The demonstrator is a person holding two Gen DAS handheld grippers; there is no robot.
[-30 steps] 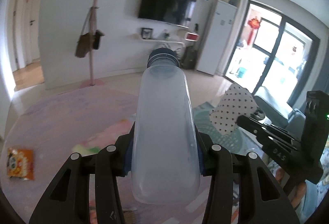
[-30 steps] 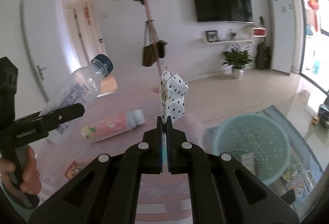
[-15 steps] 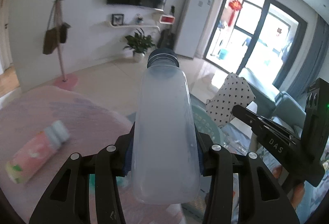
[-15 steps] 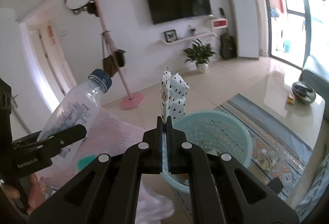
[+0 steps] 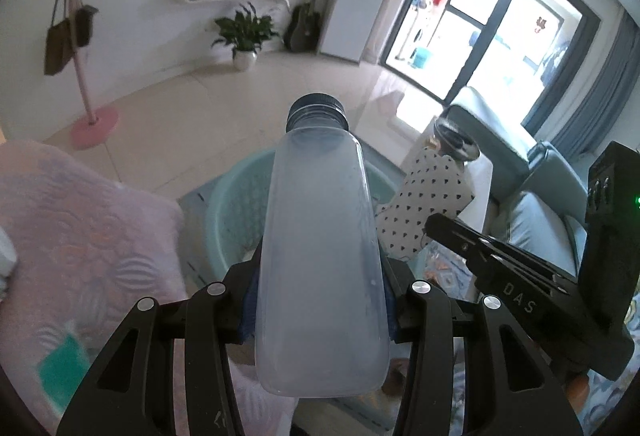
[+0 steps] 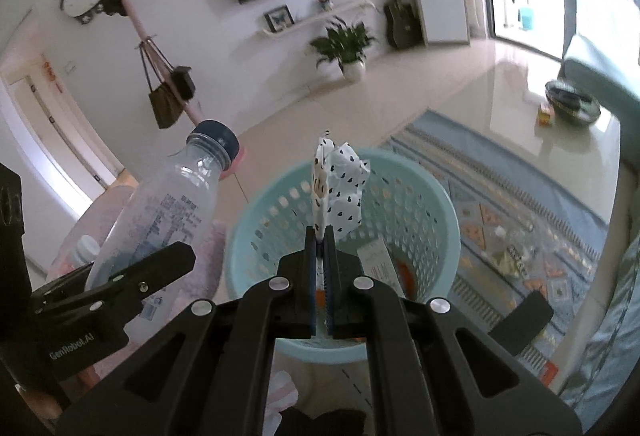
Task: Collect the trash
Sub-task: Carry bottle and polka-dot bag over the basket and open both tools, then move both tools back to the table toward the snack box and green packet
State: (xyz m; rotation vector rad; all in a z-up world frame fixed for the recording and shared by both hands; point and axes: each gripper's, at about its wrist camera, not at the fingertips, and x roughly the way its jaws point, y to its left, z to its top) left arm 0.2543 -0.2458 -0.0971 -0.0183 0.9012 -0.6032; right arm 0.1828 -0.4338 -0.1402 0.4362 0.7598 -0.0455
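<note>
- Bottle [image 5: 320, 256], cloudy plastic with a dark blue cap, fills the centre of the left wrist view, clamped at its lower body between the left gripper [image 5: 320, 300] pads.
- Right gripper [image 6: 319, 268], lower centre of its own view, is pinched flat on a white paper scrap with dark hearts [image 6: 340, 191].
- Only the right wrist view shows the bottle's printed label and litter inside the teal basket [image 6: 440, 207] (mid-frame, behind the scrap).

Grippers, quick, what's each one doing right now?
Left gripper: closed on the clear plastic bottle.
Right gripper: shut on the white heart-print paper wrapper.
</note>
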